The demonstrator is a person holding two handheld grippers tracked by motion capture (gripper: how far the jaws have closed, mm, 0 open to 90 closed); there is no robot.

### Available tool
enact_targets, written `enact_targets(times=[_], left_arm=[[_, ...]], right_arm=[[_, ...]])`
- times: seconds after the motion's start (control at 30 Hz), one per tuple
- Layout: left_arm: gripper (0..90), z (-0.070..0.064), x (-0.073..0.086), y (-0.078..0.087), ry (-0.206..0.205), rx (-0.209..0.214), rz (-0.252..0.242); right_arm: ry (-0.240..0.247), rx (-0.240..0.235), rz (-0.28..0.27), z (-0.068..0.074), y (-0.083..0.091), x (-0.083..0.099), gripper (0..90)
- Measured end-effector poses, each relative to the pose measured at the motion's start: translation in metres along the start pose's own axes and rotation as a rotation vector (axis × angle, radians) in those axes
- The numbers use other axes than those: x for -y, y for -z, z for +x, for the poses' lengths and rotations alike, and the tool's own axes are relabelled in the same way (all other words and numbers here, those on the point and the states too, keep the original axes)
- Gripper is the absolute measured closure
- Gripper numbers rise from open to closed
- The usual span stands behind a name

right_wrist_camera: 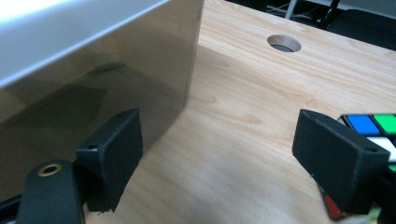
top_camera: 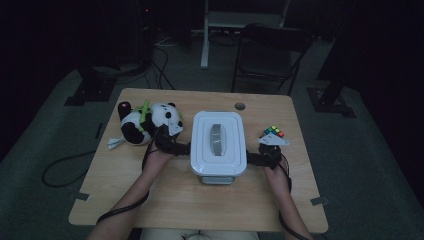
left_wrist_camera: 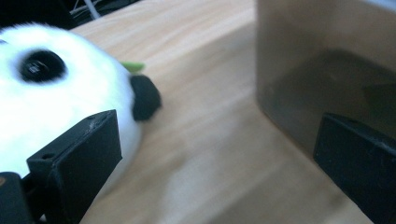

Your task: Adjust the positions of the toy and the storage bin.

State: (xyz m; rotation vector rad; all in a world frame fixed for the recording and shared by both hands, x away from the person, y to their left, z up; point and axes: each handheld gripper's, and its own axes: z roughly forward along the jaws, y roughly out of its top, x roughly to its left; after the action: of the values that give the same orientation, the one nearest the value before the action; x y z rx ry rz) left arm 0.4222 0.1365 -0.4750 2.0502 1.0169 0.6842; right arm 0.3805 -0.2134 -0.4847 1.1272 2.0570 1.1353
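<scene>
We have a gripper at each side of the lidded box (top_camera: pixel 218 146), which stands in the middle of the bench (top_camera: pixel 175 200). The left gripper (top_camera: pixel 186 148) comes in at the box's left wall, the right gripper (top_camera: pixel 250 159) at its right wall, and both sets of jaws stand wide with nothing between them.

In the left gripper view the smoky wall of the box sits just behind our right-hand jaw, while the plush panda (left_wrist_camera: pixel 56 98) presses against the other jaw. If we close here, we judge that we may pinch fur instead of plastic, or nudge the panda along the bench.

In the right gripper view the box wall fills the space beyond one jaw, and the colour cube (right_wrist_camera: pixel 373 135) lies right behind the other. A careless sweep could knock the cube away.

The larger risk is the box itself: the walls look smooth and slanted, so uneven pressure from the two sides could tip or twist it, or let it slip. We cannot tell whether the white lid (top_camera: pixel 218 135) is latched.
</scene>
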Motion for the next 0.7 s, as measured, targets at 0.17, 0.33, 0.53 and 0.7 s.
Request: enact_targets(times=[0.17, 0.33, 0.53, 0.7], left_arm=[[1.6, 0.003, -0.008, -0.011, 0.006, 0.024, 0.019], [1.6, 0.000, -0.012, -0.013, 0.000, 0.028, 0.013], [1.7, -0.003, -0.016, -0.008, -0.032, 0.009, 0.018], [1.8, -0.005, -0.015, -0.005, -0.032, 0.031, 0.021]], right_arm=[[-0.041, -0.010, -0.005, -0.004, -0.010, -0.008, 16.0], [-0.082, -0.040, -0.035, -0.003, -0.011, -0.009, 21.5], [-0.136, -0.087, 0.009, -0.004, -0.011, -0.009, 22.7], [-0.171, -0.119, 0.004, -0.002, -0.007, -0.003, 22.7]])
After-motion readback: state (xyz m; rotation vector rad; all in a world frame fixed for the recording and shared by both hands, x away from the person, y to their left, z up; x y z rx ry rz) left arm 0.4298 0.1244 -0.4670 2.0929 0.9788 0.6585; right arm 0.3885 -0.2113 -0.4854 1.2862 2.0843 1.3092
